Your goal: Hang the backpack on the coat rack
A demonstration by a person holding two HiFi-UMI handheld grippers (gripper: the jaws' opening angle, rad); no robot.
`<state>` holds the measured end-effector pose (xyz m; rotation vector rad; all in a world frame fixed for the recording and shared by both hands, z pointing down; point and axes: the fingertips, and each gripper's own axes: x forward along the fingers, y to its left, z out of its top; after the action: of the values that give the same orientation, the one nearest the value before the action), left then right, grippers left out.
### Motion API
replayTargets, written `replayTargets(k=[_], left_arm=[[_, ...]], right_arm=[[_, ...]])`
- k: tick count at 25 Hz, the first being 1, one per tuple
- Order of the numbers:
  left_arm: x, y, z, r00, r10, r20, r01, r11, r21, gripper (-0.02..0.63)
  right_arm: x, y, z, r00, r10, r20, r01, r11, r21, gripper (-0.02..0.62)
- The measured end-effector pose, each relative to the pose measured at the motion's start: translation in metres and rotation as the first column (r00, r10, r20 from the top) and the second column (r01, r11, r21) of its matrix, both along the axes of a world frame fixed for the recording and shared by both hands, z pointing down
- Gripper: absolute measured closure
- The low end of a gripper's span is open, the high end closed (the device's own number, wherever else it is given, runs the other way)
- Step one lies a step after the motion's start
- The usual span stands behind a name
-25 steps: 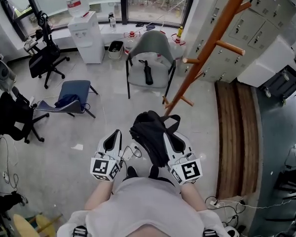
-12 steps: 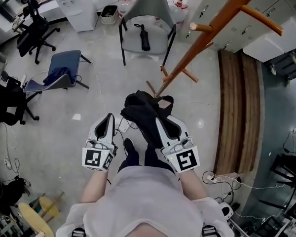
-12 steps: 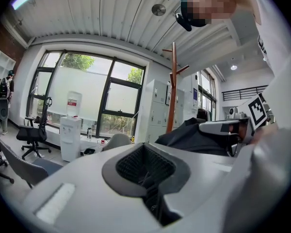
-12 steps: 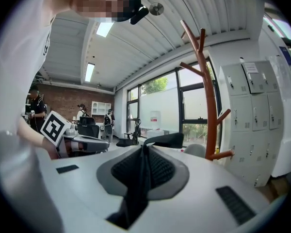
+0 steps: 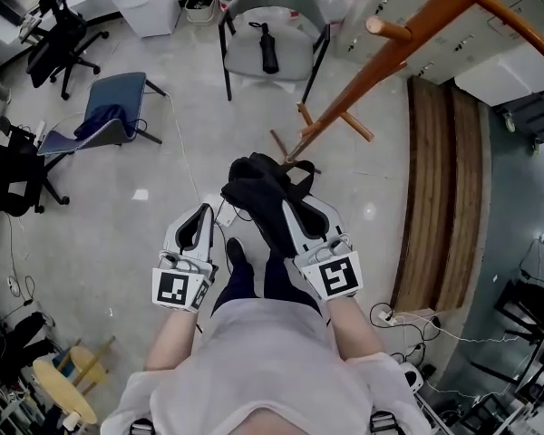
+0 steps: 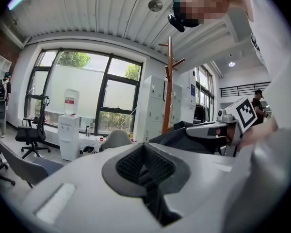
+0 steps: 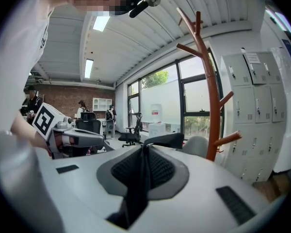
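Black backpack, lengthwise toward coat rack (R gripper clamped)

Glossy grey floor, grey chair, blue chair — tall windows, white lockers.

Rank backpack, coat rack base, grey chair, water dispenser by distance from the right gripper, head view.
1. backpack: its strap is clamped in the right gripper.
2. coat rack base: just ahead, on the floor.
3. grey chair: beyond it, top centre.
4. water dispenser: top left.
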<state>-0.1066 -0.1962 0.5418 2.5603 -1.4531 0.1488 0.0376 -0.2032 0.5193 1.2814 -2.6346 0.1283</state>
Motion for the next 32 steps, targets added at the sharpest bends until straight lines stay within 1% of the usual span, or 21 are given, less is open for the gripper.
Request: replayTargets(k=[3,8,12,20,24,32], left_arm=[[0.001,-0.002,0.002,1.0,-0.001,0.02,0.001,1.0,0.0,0.597],[0.003,-0.003,0.004,1.0,0.004,0.022,-0.004,1.0,-0.009,0.597],[0.008,-0.006,0.006,0.998,0.019,0.057,-0.02,1.0,0.006,0.597],[0.017,-0.013,0.009,0.998,0.035,0.053,-0.034,0.999,-0.007,0.597],[0.016,-0.016,0.012,0.998,0.034,0.052,-0.033,0.999,-0.021,0.597],[0.014,-0.019,0.024,0.998,0.029,0.057,-0.027,0.999,-0.047,0.597]], right_arm=[[0.003,-0.009,0.008,1.0,0.012,0.003,-0.012,1.0,-0.021,0.554],[0.002,-0.026,0.021,1.0,0.016,-0.006,-0.016,0.999,-0.03,0.554],[0.0,-0.044,0.031,1.0,0.004,0.003,-0.003,0.999,-0.043,0.554],[0.009,-0.075,0.047,1.0,0.018,0.009,-0.017,0.997,-0.076,0.554],[0.01,-0.086,0.056,1.0,0.012,-0.011,-0.013,0.996,-0.088,0.554],[0.019,-0.099,0.085,0.998,0.046,-0.031,-0.05,0.989,-0.139,0.554]])
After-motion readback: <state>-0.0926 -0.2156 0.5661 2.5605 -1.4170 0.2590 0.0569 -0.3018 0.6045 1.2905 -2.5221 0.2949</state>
